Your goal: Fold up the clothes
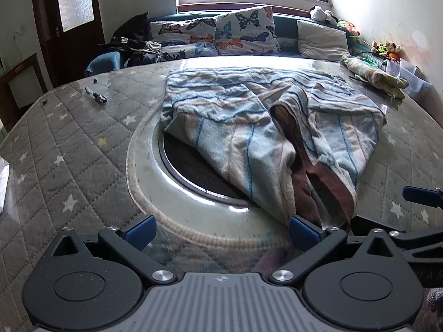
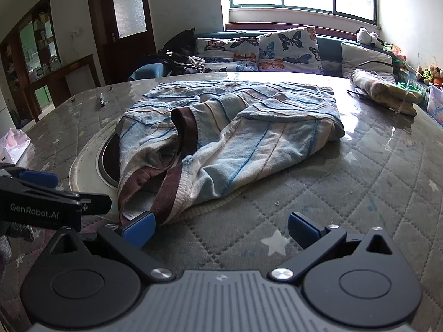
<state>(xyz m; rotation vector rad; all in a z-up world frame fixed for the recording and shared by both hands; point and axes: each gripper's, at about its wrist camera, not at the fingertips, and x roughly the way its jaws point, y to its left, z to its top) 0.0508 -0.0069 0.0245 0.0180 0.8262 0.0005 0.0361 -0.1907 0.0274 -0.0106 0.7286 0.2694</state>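
Note:
A blue, white and tan striped fleece garment (image 1: 249,121) with a brown band lies crumpled on the table, partly folded over itself; in the right wrist view the garment (image 2: 235,138) spreads across the middle. My left gripper (image 1: 221,232) stands open at the near edge, its right fingertip (image 1: 301,231) next to the garment's brown hem. My right gripper (image 2: 221,229) is open too, its left fingertip (image 2: 139,228) beside the brown band's lower end. Nothing is between either pair of fingers. The other gripper's body (image 2: 41,202) shows at the left.
The table (image 1: 69,138) has a grey quilted star cover under clear plastic and a round recessed plate (image 1: 193,174) in its middle. A pen (image 1: 96,95) lies far left. A rolled cloth (image 1: 373,73) lies far right. A sofa with butterfly cushions (image 1: 238,33) stands behind.

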